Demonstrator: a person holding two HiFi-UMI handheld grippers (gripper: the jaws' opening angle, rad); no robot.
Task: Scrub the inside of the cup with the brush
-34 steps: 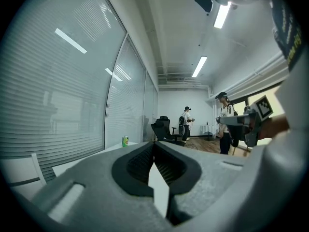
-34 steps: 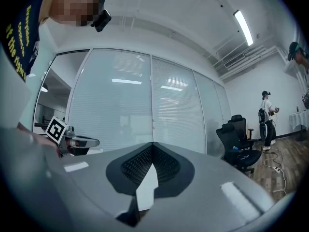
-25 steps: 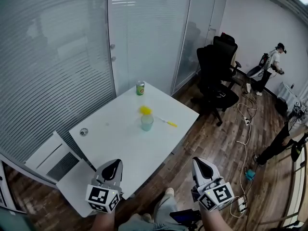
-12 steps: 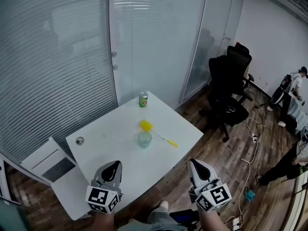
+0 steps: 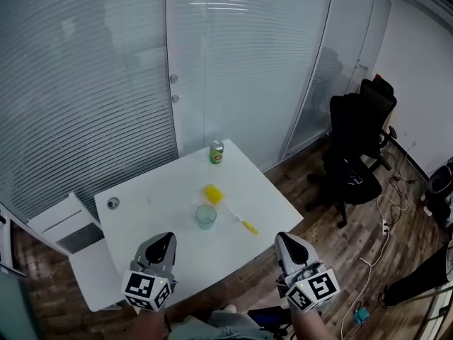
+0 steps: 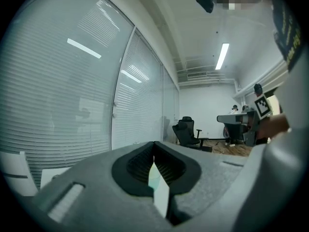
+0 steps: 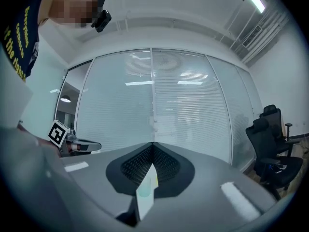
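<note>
Left tool (image 5: pixel 166 241), right tool (image 5: pixel 288 239): jaws together, empty, well short of the cup (image 5: pixel 206 216). Cup stood upright on the white desk (image 5: pixel 141 211). Yellow brush (image 5: pixel 225 207) lay just beyond the cup. Best opened early: right for the handle, left steadying the cup.

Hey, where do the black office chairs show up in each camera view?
Head view: black office chairs on the right side, about mid-height.
Left gripper view: chairs small, near the centre, just above the jaws.
Right gripper view: chairs at the far right edge.
Shared landmark: the blinded glass wall beside them.
</note>
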